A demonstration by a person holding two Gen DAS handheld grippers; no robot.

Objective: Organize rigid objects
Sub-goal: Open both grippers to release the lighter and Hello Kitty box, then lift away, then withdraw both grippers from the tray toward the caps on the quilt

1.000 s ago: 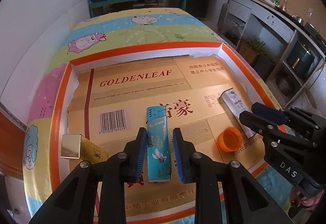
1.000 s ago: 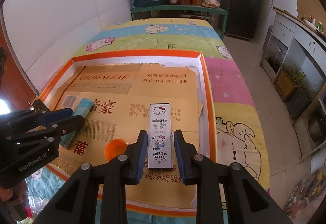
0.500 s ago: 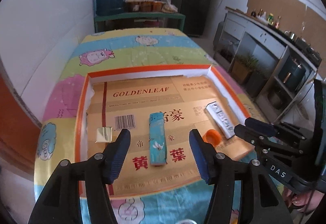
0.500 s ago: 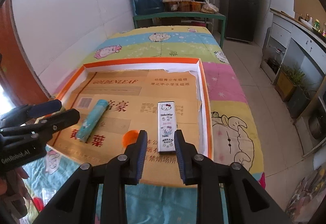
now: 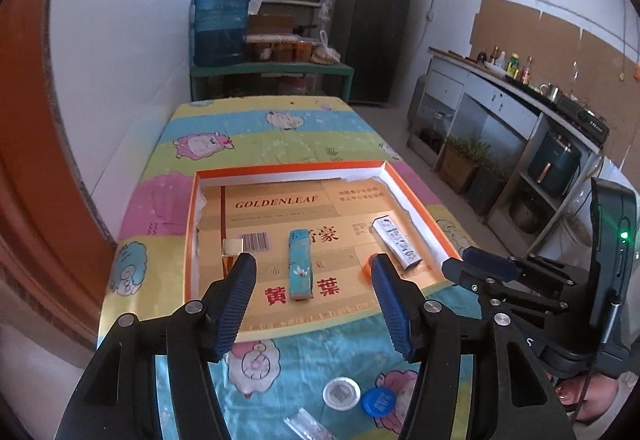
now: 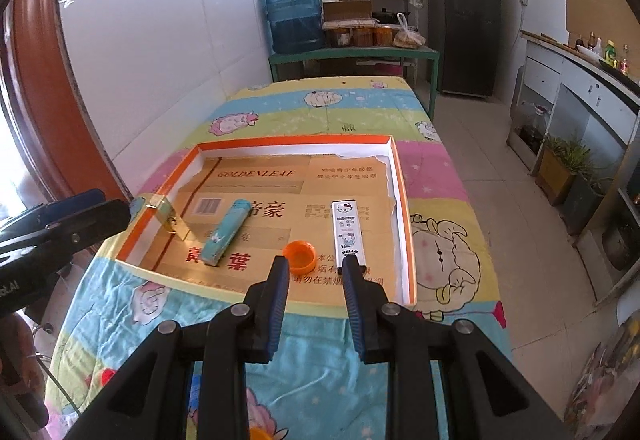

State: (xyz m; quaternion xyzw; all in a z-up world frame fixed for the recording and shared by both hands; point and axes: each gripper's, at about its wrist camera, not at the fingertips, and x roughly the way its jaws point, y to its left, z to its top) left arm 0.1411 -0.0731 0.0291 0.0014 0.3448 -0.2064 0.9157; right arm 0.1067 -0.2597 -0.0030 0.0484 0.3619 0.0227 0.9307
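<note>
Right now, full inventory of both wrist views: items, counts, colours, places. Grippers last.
tray: 1, orange rim, cardboard-lined, on the bedspread
bedspread: 1, cartoon print in pastel bands, under the tray
teal lighter: 1, in the tray, centre
white lighter: 1, cartoon-cat print, in the tray, right side
orange cap: 1, in the tray, between the two lighters
gold box: 1, shiny, in the tray, by the left wall
white cap: 1, on the bedspread, near side of the tray
blue cap: 1, beside the white cap
clear wrapper: 1, at the frame's bottom edge
water jug: 1, blue, on the green bench behind
left gripper: open, empty
right gripper: nearly shut, empty
</note>
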